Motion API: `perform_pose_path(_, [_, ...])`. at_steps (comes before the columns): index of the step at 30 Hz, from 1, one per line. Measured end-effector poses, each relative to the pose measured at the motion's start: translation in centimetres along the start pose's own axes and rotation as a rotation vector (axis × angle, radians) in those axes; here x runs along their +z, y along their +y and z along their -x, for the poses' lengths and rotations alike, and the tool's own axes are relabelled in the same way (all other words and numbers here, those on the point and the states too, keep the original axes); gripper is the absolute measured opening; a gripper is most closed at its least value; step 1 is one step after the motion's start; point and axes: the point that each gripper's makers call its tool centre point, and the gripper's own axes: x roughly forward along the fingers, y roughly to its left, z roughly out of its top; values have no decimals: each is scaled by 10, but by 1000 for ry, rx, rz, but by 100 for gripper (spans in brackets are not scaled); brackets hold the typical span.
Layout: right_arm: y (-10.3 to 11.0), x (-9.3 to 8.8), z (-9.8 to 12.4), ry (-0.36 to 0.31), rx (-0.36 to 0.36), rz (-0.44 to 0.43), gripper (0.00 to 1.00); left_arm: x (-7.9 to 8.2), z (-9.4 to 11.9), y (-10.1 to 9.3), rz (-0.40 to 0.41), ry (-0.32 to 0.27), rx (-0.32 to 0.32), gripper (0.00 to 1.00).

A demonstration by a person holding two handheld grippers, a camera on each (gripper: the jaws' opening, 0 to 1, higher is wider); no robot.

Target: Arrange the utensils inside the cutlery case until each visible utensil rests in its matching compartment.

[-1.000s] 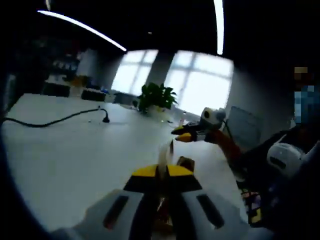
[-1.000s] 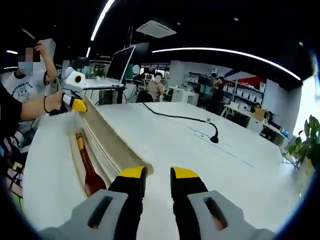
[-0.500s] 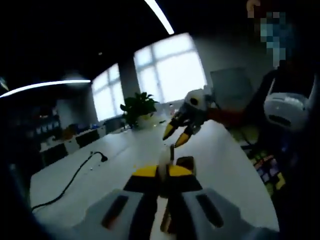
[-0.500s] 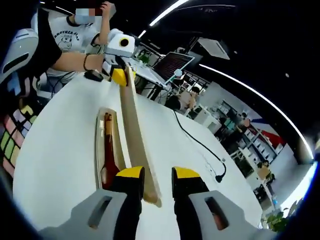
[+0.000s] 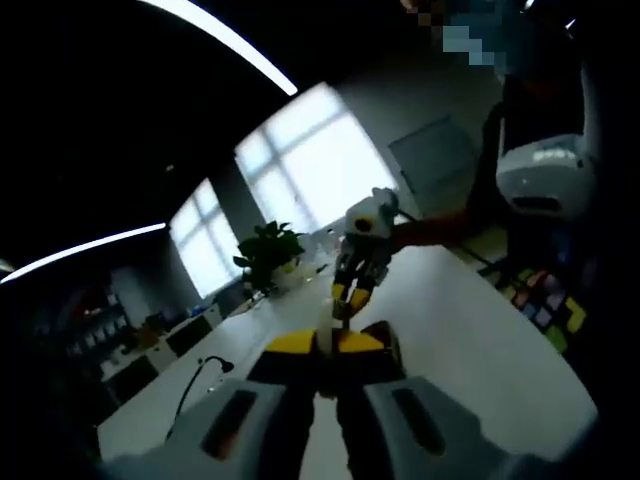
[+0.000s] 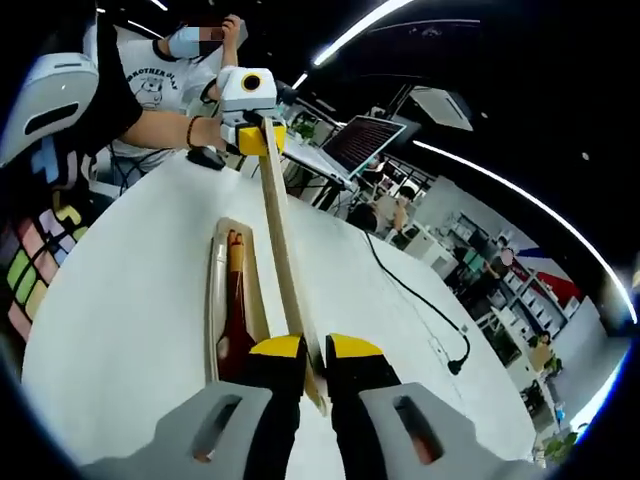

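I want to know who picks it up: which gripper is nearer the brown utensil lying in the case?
Right. The right gripper pinches the lid's near end, beside the brown utensil; the left gripper holds the lid's far end, beyond the case.

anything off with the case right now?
Yes. The cutlery case is tipped up on its long edge, not flat on the table. The left claw grips its far end, the right claw its near end. A red-and-yellow utensil lies in the tilted tray.
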Motion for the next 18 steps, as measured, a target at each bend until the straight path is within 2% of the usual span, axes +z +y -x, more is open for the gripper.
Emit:
perform_pose_path(1, [2, 0, 0, 6, 8, 33, 5, 0, 0, -1, 1, -1, -7, 4])
perform_pose_path(6, [11, 2, 2, 12, 7, 69, 3, -9, 2, 6, 207, 50, 8, 6])
perform_pose_path(7, [12, 2, 2, 12, 4, 78, 3, -10, 1, 8, 223, 56, 12, 7])
perform_pose_path(12, [11, 2, 3, 30, -3, 118, 3, -18, -2, 8, 200, 124, 9, 9])
perform_pose_path(13, [11, 3, 4, 30, -4, 125, 3, -21, -2, 7, 199, 138, 3, 11])
perform_pose_path(14, [12, 3, 5, 31, -4, 129, 3, -23, -1, 4, 205, 151, -7, 18])
perform_pose_path(15, [14, 4, 5, 31, -4, 131, 3, -26, -1, 0, 219, 172, -25, 21])
perform_pose_path(17, [17, 5, 5, 24, 1, 138, 3, -32, 4, -3, 150, 244, -42, 20])
perform_pose_path(18, [19, 6, 5, 24, 2, 144, 3, -34, 6, -5, 155, 273, -55, 22])
